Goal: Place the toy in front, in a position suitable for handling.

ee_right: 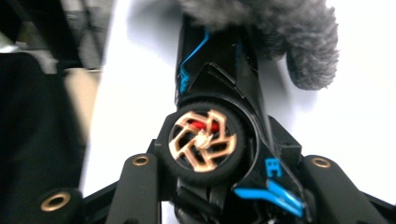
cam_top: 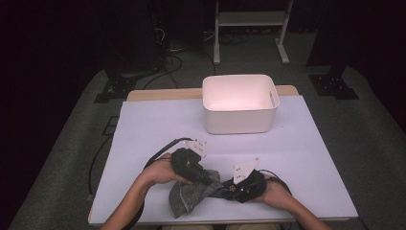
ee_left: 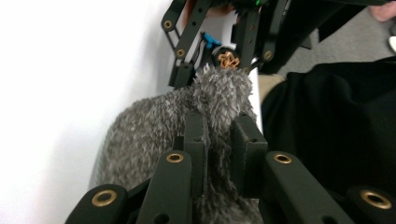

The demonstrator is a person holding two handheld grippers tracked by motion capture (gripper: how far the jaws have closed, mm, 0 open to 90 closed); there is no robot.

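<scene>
- My left claw (ee_left: pixel 219 140) was clenched on the fuzzy grey cloth (cam_top: pixel 189 196) at the table's (cam_top: pixel 143 129) near edge.
- My right claw (cam_top: pixel 225 188) touched the cloth; I couldn't tell its grip.
- The white bin (cam_top: pixel 239 120) was empty, so most work was left.

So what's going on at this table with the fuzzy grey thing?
A person sits at a white table with a hand-held gripper in each hand. The left gripper has its jaws clamped on a fuzzy grey cloth near the table's front edge. The right gripper holds a black toy car with copper-coloured wheels between its jaws, pushed up against the cloth. A white bin stands farther back, apparently empty.
</scene>
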